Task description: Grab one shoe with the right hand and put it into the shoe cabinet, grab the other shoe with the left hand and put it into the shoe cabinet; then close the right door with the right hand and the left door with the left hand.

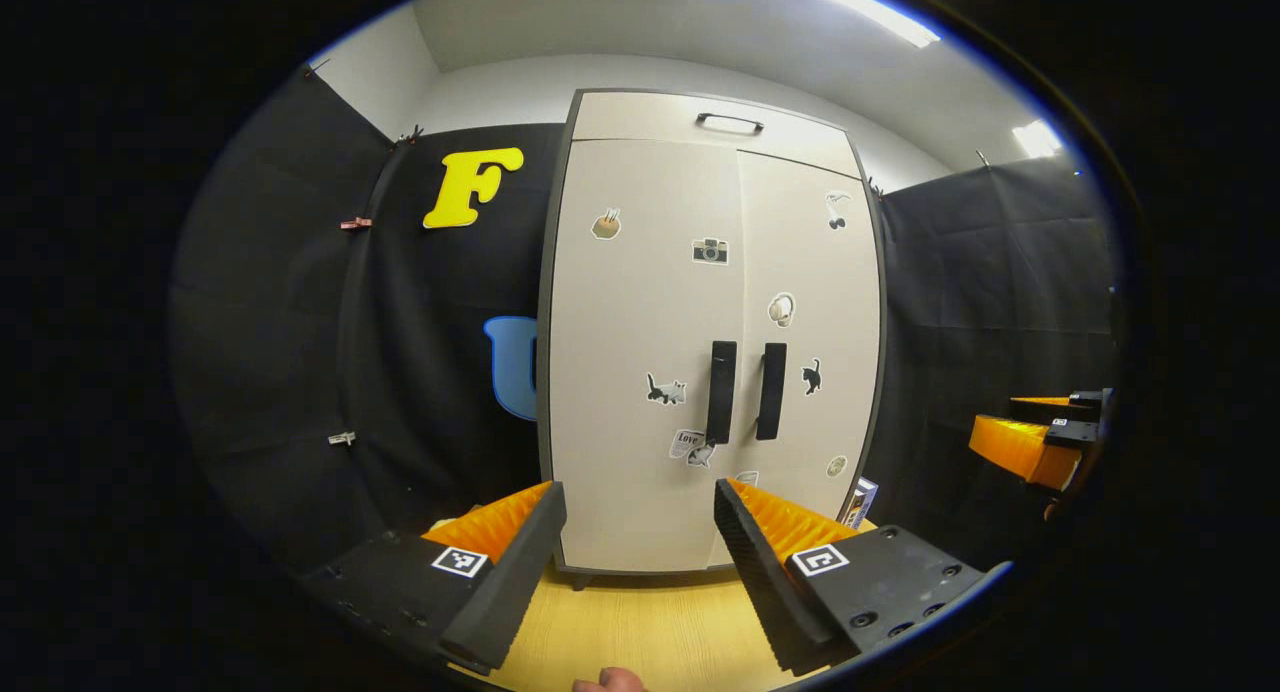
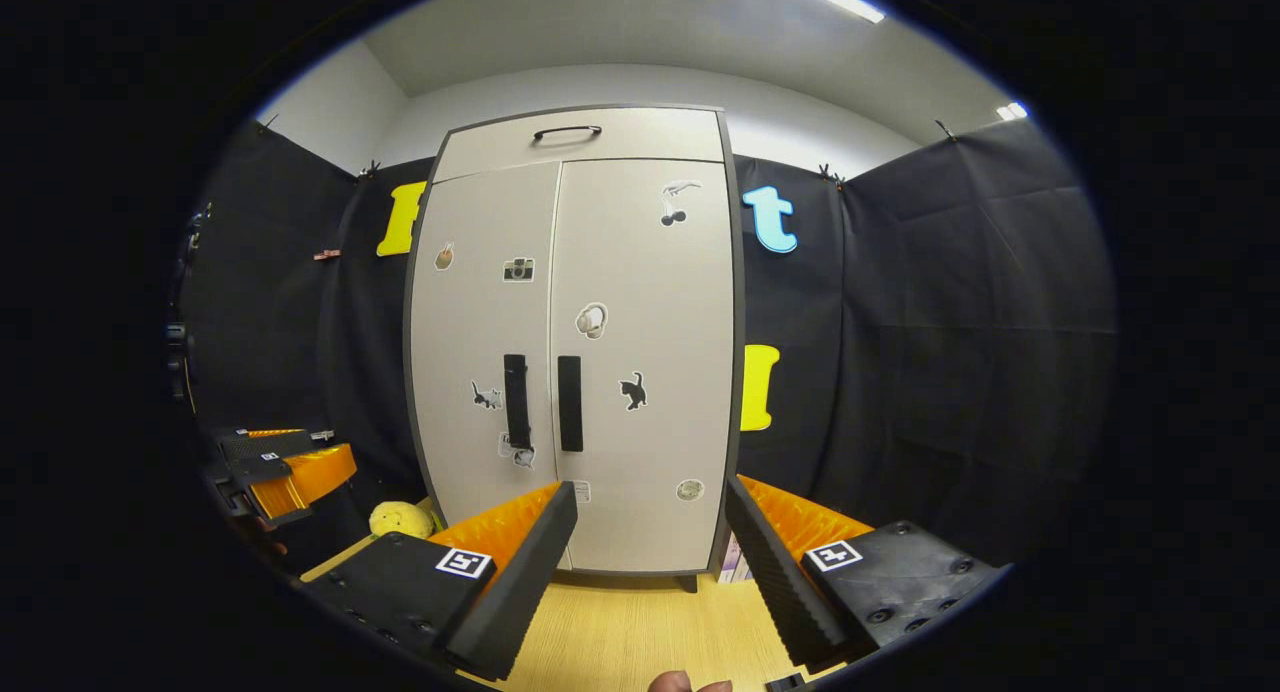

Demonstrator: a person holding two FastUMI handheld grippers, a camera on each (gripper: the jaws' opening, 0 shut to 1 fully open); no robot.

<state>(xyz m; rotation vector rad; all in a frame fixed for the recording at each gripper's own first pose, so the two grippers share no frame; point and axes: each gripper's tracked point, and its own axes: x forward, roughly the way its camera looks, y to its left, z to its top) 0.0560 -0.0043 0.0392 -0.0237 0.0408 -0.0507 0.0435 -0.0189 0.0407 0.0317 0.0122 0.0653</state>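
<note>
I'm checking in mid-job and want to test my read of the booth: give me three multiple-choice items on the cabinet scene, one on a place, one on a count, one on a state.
1. Where does the yellow plush toy lie?
A. on top of the cabinet
B. low by the cabinet's left side in the right gripper view
C. between the right gripper's fingers

2. How many upright handles sit where the two doors meet?
A. one
B. two
C. four

3. How do the shoe cabinet doors stand?
A. both shut
B. left one open
C. both wide open

Key: 1 B, it rests low beside the cabinet; 2 B, one bar on each door; 3 A, both doors lie flush. The left gripper and the right gripper are open and hold nothing.
</note>
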